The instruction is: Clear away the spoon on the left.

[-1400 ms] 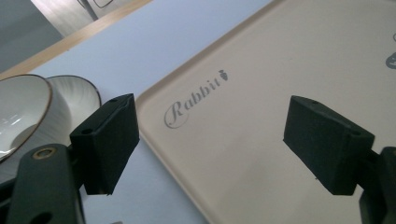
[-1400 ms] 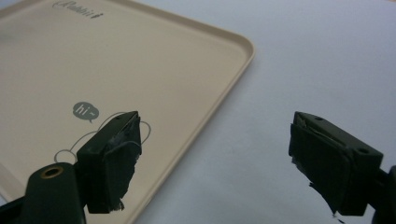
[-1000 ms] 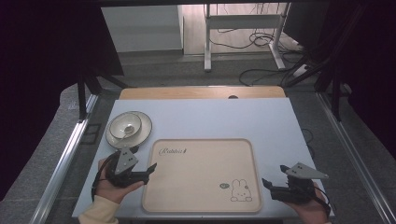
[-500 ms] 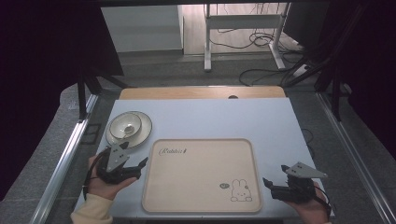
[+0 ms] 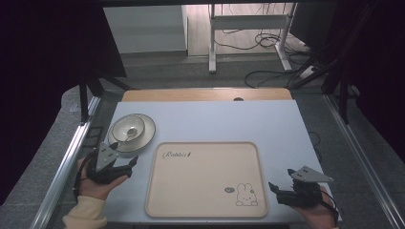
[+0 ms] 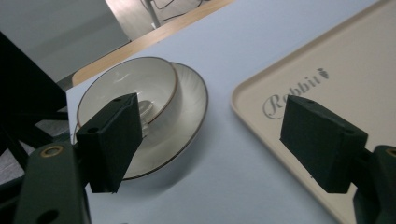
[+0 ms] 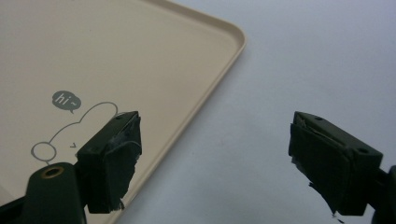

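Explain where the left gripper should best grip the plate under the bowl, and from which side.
Probably the plate's exposed near rim, from the left gripper's own side: the bowl covers its middle, and the thin edge faces the open jaws.

The right gripper [image 7: 212,161] has its two black jaws spread wide apart with nothing between them. Its left jaw hangs over the corner of a beige tray [image 7: 140,51] printed with a grey rabbit outline [image 7: 79,123] and a "hi~" speech bubble [image 7: 66,100]. Its right jaw is above the bare pale blue-grey table [image 7: 303,56], beside the tray's rounded rim.
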The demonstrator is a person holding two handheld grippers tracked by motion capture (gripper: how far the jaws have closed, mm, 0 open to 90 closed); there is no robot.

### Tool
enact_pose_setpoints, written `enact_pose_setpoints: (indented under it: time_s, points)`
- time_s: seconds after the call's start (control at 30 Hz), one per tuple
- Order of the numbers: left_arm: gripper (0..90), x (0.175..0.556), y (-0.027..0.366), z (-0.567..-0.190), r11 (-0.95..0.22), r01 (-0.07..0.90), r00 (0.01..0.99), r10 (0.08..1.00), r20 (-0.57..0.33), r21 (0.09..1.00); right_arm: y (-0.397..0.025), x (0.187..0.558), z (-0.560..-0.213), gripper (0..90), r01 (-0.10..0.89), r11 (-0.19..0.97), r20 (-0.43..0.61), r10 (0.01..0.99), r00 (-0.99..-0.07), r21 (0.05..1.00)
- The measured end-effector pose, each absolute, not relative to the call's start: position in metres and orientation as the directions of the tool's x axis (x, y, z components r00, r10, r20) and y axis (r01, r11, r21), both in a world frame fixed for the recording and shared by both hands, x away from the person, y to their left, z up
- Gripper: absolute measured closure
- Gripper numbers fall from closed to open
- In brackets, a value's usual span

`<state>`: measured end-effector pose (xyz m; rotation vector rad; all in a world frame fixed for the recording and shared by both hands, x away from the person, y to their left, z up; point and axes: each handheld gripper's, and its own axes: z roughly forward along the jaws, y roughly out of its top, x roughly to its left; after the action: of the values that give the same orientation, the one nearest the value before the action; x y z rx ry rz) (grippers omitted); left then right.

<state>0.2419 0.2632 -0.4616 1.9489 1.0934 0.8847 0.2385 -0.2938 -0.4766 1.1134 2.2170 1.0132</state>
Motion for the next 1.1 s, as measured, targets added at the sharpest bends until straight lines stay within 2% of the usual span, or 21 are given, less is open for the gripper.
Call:
enact_pose_setpoints:
  time_s: [0.33,0.63,0.93,1.1]
  points:
    - [22.8,0.241,0.267,-0.457,-0.381,0.366,0.405,0.886,0.224,0.849,-0.294,0.239,-0.478,17.3,0.488,0.414,-0.077,0.817,-0.572,0.768]
    - [24.7,0.250,0.284,-0.465,-0.365,0.392,0.370,0.903,0.219,0.844,-0.291,0.239,-0.479,17.3,0.491,0.418,-0.078,0.815,-0.574,0.764]
    - [36.9,0.259,0.289,-0.479,-0.381,0.412,0.372,0.899,0.229,0.828,-0.290,0.240,-0.480,17.3,0.493,0.425,-0.080,0.813,-0.577,0.760]
    - [49.3,0.263,0.290,-0.481,-0.396,0.409,0.368,0.896,0.249,0.822,-0.290,0.240,-0.481,17.3,0.495,0.427,-0.081,0.813,-0.577,0.757]
